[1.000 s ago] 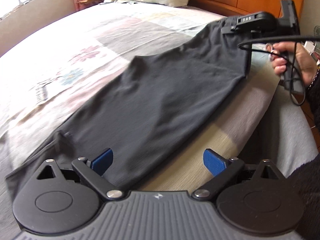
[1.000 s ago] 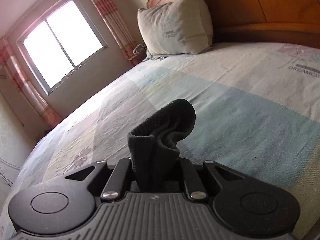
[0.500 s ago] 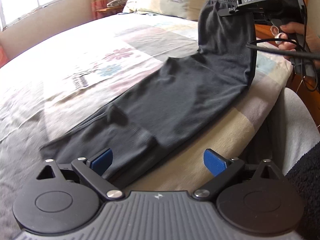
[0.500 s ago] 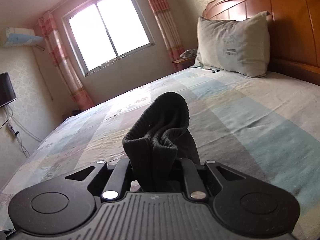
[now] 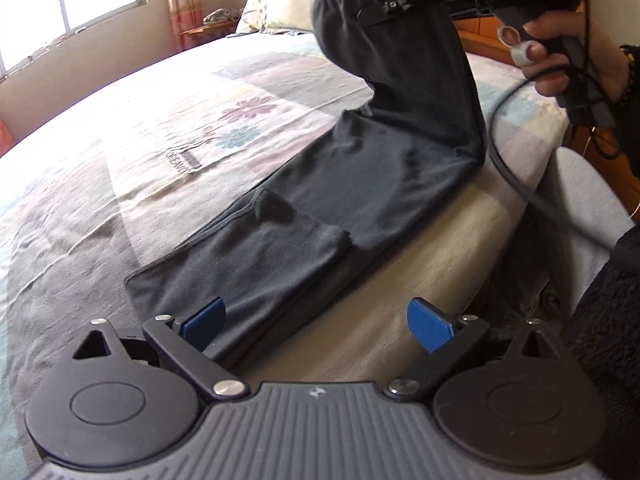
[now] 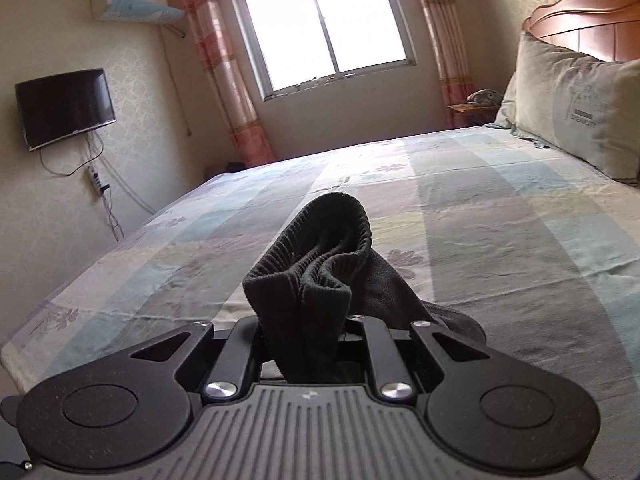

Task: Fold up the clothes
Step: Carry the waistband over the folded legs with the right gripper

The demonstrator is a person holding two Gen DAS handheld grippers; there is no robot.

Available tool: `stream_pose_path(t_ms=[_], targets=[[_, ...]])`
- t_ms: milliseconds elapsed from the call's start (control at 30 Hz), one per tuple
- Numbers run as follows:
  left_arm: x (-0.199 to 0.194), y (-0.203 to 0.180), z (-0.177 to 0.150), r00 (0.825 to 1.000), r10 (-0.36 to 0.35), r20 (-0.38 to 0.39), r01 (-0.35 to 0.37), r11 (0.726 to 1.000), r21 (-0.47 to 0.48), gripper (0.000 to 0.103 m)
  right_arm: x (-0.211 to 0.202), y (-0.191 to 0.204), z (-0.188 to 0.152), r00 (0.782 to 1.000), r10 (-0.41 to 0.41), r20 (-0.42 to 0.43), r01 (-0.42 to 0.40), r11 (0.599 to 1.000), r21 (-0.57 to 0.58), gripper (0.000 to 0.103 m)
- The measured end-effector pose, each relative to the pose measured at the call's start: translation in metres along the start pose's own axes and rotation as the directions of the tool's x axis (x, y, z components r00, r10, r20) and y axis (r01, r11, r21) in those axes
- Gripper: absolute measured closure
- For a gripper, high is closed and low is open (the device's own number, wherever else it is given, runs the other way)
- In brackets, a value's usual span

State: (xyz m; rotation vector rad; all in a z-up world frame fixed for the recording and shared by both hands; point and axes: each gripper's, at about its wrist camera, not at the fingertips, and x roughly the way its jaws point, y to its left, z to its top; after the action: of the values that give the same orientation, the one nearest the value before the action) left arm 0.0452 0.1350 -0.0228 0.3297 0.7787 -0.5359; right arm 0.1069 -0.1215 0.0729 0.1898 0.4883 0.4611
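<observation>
1. The dark trousers (image 5: 360,184) lie lengthwise on the bed (image 5: 120,128), running from just ahead of the left claw (image 5: 316,320) away toward the right claw (image 5: 384,12), which holds their far end up in the air.
2. The right claw is clenched on the ribbed waistband (image 6: 320,248); in its own view the bunched band sticks up ahead of the closed jaws, and the rest of the cloth drops below and behind it.
3. The left claw is released, its blue pads (image 5: 430,328) spread wide. The near hem of the trousers lies on the bed just ahead of its left pad, partly between the pads, and nothing is gripped.
4. Done so far, as I judge it: the legs look laid one over the other, so the lengthwise fold seems made, with one small flap turned back about midway.
5. In hand now: the crosswise fold, the waistband end being lifted off the bed above the far part of the trousers.
6. Left to do: bring the waistband toward the left claw, lay it on the hem, then smooth or fold again.
7. The pillow (image 6: 576,100) lies well beyond and to the right of the right claw.
</observation>
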Motion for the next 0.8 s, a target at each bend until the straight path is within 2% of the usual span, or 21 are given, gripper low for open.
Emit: stream_pose_path(t_ms=[300,467,567,800], targets=[[0.002,0.011,-0.004,0.999,0.011,-0.031,-0.009,0.999,0.04,0.005,0.025,0.042,-0.017,0.993,0.07,-0.098,-0.074,0.996,-0.04,0.086],[-0.003,0.021,-0.008,0.999,0.029,-0.028,-0.029,0.999,0.023,0.006,0.04,0.06,-0.017,0.989,0.095,-0.109,-0.101,0.993,-0.058,0.086],[-0.006,0.029,-0.015,0.999,0.017,-0.027,-0.017,1.0,0.005,0.005,0.049,0.079,-0.02,0.987,0.109,-0.12,-0.121,0.988,-0.098,0.086],[-0.005,0.041,-0.032,0.997,0.035,-0.075,-0.037,0.999,-0.021,0.005,0.061,0.119,-0.026,0.983,0.126,-0.135,-0.152,0.968,-0.201,0.087]])
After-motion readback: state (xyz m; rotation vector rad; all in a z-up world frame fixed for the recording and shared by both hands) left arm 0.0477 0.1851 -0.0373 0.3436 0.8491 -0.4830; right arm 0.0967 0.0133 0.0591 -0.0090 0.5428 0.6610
